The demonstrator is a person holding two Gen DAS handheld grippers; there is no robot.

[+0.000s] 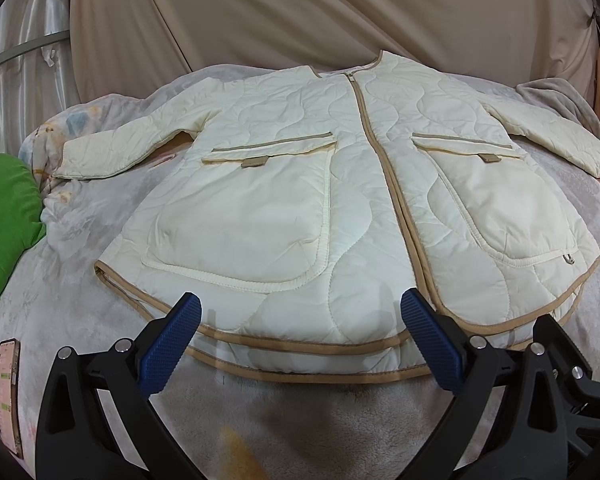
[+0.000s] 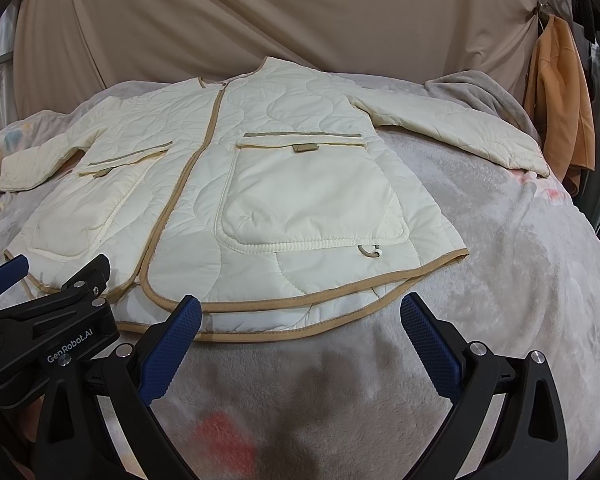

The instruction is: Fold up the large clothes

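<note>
Both claws, left (image 1: 300, 320) and right (image 2: 300, 320), gape empty near the hem of the jacket (image 1: 340, 184), seemingly flat on the bed (image 2: 500, 280).

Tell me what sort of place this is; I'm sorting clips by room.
Probably a bedroom. The cream jacket lies flat on a soft fleece blanket as on a bed, clothes hang at the side, and a phone lies on the covers.
</note>
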